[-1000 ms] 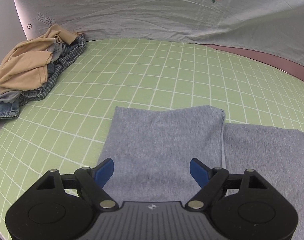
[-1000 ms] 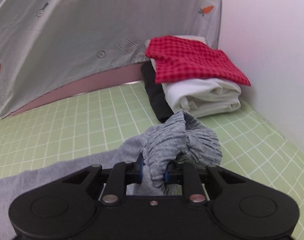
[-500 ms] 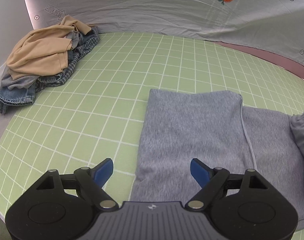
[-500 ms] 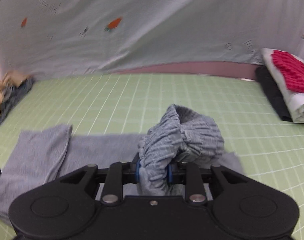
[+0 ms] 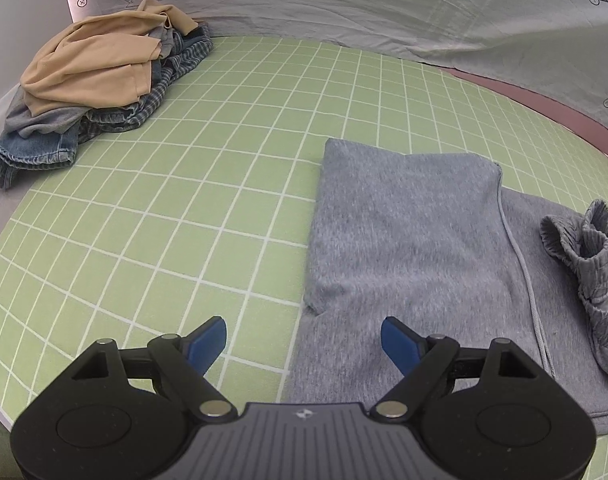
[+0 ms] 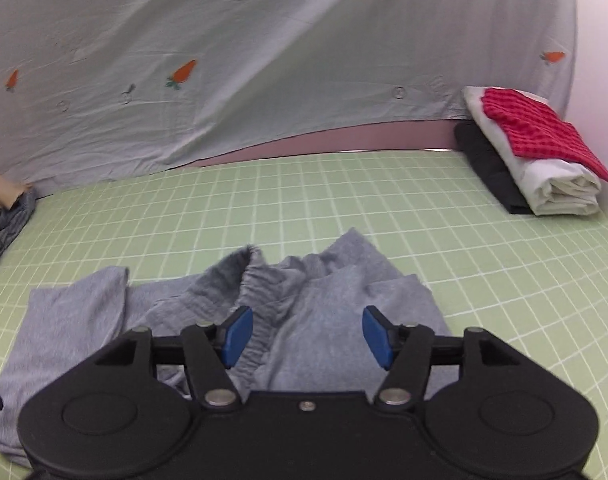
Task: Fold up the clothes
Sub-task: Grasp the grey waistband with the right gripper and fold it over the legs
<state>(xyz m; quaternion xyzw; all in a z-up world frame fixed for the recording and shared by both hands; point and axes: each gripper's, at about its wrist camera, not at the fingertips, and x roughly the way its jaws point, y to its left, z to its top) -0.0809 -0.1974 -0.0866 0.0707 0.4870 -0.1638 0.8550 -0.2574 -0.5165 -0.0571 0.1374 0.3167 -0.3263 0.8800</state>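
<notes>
Grey sweatpants (image 5: 407, 240) lie folded on the green grid mat (image 5: 208, 184); their ribbed waistband (image 5: 583, 256) is bunched up at the right. My left gripper (image 5: 304, 338) hovers open over the pants' near left edge, holding nothing. In the right wrist view the same grey pants (image 6: 327, 304) lie rumpled below my right gripper (image 6: 304, 334), whose jaws are opening. The ribbed waistband (image 6: 260, 284) has dropped free and lies by the left blue pad (image 6: 234, 334), which no longer presses on it.
A heap of unfolded clothes (image 5: 92, 80), tan on top with denim and plaid beneath, sits at the mat's far left. A folded stack (image 6: 535, 152) of red check, white and black lies at the far right. A pale carrot-print sheet (image 6: 264, 60) hangs behind.
My right gripper carried the bunched waistband leftward over the pants, then opened and let it fall. The left gripper slid left, so the pants now sit further right in its view.
</notes>
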